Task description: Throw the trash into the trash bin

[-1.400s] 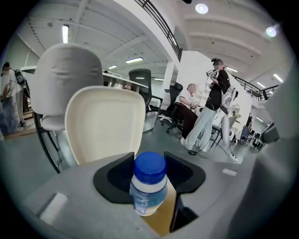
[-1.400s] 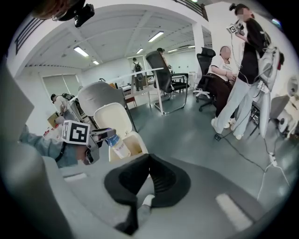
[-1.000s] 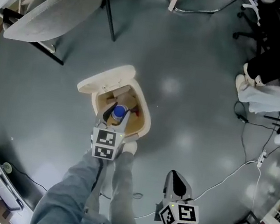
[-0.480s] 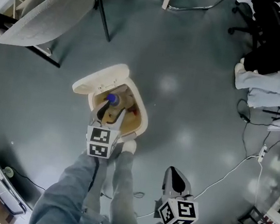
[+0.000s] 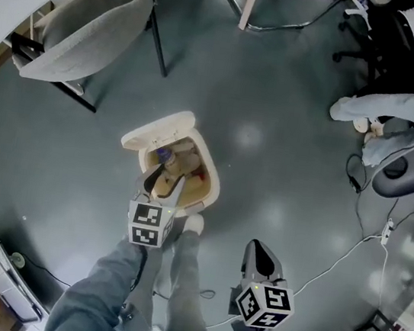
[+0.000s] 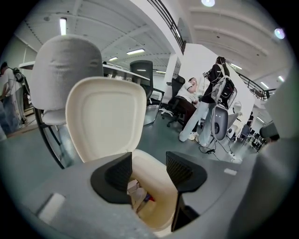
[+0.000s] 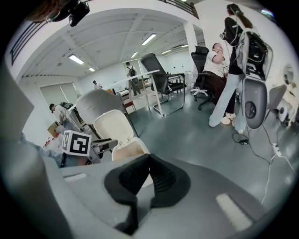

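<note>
The cream trash bin [image 5: 213,184] stands on the grey floor with its lid [image 5: 156,131] tipped open. A blue-capped bottle [image 5: 165,152] lies inside among other trash [image 6: 138,195]. My left gripper [image 5: 160,182] hovers over the bin's near rim, open and empty; in the left gripper view its jaws [image 6: 148,168] frame the bin's mouth and the raised lid [image 6: 106,116]. My right gripper [image 5: 258,248] hangs to the right of the bin, away from it. In the right gripper view its jaws [image 7: 148,162] are shut with nothing between them, and the bin [image 7: 131,149] shows beyond.
A grey chair [image 5: 88,34] stands at the upper left, with table legs [image 5: 250,1] behind the bin. A seated person and an office chair [image 5: 404,170] are at the right. Cables [image 5: 344,255] run over the floor. The wearer's shoe [image 5: 193,223] rests at the bin's foot.
The blue-capped bottle left the left gripper's jaws and dropped into the bin. The left gripper's jaws spread wider and it lifted back from the opening. The right gripper barely moved.
</note>
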A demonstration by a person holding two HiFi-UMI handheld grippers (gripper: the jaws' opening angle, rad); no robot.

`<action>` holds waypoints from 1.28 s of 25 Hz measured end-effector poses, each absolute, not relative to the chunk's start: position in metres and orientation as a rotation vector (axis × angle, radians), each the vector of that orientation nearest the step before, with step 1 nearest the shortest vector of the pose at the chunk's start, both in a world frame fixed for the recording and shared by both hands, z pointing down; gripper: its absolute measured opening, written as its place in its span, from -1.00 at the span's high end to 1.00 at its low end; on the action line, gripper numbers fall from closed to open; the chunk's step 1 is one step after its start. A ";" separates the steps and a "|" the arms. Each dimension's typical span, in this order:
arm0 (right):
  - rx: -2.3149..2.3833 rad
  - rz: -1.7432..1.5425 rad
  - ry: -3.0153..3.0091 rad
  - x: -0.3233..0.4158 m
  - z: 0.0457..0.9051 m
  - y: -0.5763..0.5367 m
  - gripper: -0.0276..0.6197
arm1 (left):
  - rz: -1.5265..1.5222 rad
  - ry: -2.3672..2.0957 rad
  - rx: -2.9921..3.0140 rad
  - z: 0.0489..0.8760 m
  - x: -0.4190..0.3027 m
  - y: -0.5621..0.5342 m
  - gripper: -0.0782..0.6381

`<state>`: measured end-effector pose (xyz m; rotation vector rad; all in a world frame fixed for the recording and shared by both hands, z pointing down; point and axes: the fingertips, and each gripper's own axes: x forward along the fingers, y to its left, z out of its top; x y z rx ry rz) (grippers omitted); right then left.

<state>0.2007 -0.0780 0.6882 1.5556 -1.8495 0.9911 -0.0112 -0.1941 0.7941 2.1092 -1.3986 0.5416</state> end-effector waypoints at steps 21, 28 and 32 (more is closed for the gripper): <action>1.646 0.887 -2.169 0.185 0.472 -0.165 0.91 | 0.324 -1.519 2.212 0.492 -0.029 -0.164 0.47; 1.581 0.819 -2.283 0.164 0.430 -0.168 0.91 | 0.281 -1.640 2.197 0.432 -0.051 -0.152 0.76; 1.542 0.745 -2.318 0.157 0.412 -0.171 0.91 | 0.238 -1.670 2.232 0.408 -0.057 -0.152 0.76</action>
